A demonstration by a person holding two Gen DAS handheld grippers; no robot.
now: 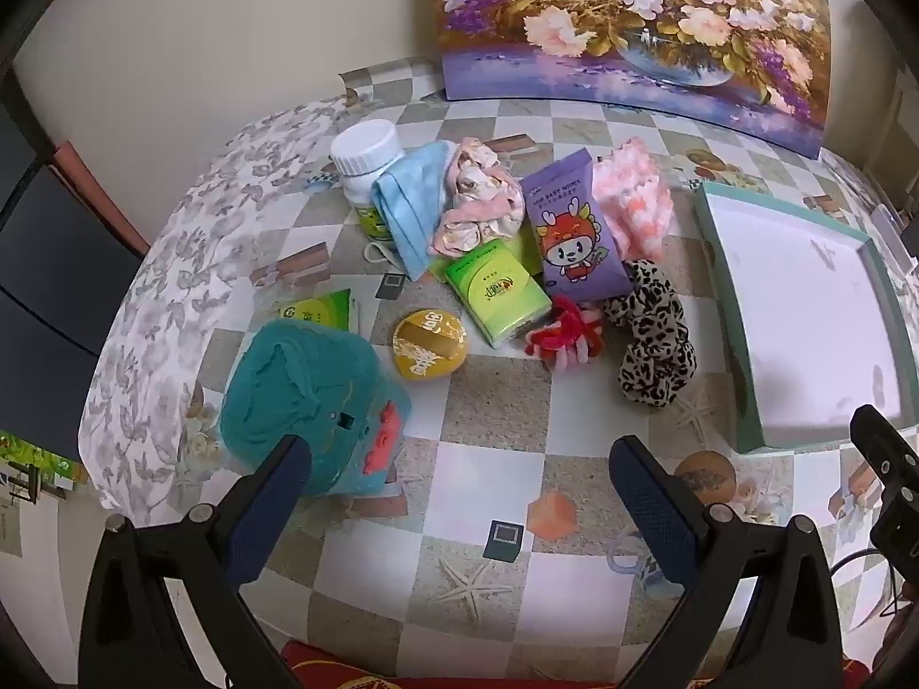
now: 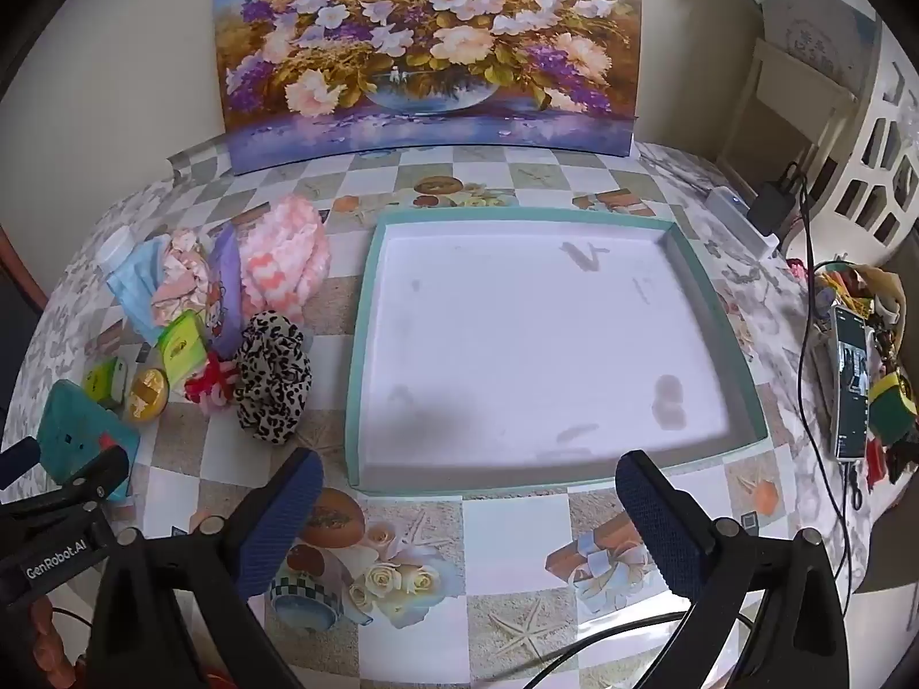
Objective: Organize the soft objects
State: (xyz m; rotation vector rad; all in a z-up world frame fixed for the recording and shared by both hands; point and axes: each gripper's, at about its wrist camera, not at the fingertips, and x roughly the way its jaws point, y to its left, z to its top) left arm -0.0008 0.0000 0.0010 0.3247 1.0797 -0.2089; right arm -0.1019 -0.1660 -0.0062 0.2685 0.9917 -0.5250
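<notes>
A pile of items lies on the checkered table: a teal plush, a leopard scrunchie, a red-white scrunchie, a pink-white fluffy cloth, a pink floral cloth, a blue mask, a purple wipes pack and a green tissue pack. A teal-rimmed white tray stands empty to their right. My left gripper is open, its left finger beside the teal plush. My right gripper is open before the tray's near rim.
A white pill bottle, a yellow round tin and a small green pack sit among the pile. A flower painting leans on the back wall. A phone, cables and a charger lie at the right.
</notes>
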